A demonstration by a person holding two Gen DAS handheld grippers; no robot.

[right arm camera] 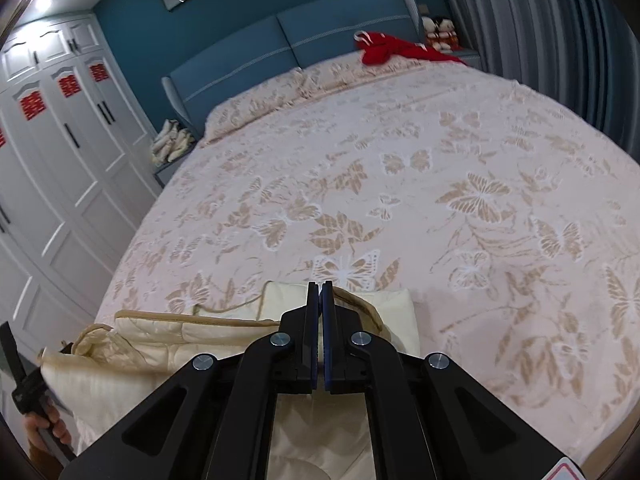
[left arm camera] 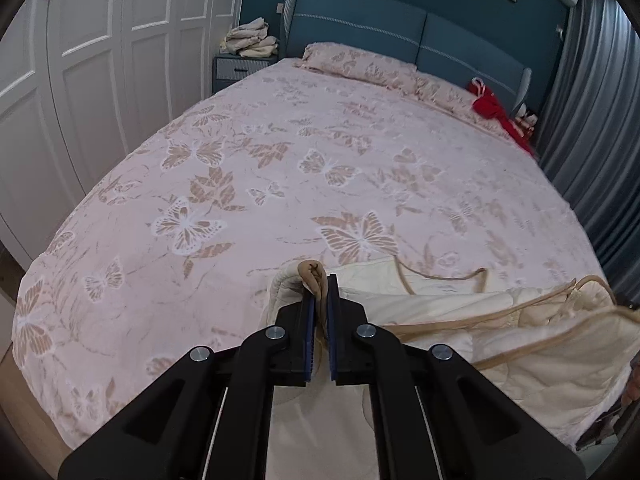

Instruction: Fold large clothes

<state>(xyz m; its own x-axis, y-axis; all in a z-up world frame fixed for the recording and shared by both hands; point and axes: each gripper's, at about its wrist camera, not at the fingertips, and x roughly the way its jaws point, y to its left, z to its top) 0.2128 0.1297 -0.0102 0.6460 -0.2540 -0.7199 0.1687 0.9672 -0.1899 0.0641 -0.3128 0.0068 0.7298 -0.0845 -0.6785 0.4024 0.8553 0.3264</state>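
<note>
A wide bed (left arm camera: 304,184) is being seen spreading out ahead of the tool, and it is being covered by a pink bedspread (right arm camera: 400,184) printed with butterflies. A long pillow (left arm camera: 360,66) in the same print is being laid across the far end, against a blue headboard (left arm camera: 400,36). A red cloth (left arm camera: 498,114) is being left far ahead to the right, near the grey curtain (left arm camera: 584,92). Far ahead to the left, a nightstand (left arm camera: 238,70) is being loaded with a pile of pale folded linen (left arm camera: 252,38). White wardrobe doors (left arm camera: 80,64) are being shown along the left, with red paper cutouts (right arm camera: 66,86) stuck on them. Two soft toys (right arm camera: 438,32) are being kept beyond the red cloth.
</note>
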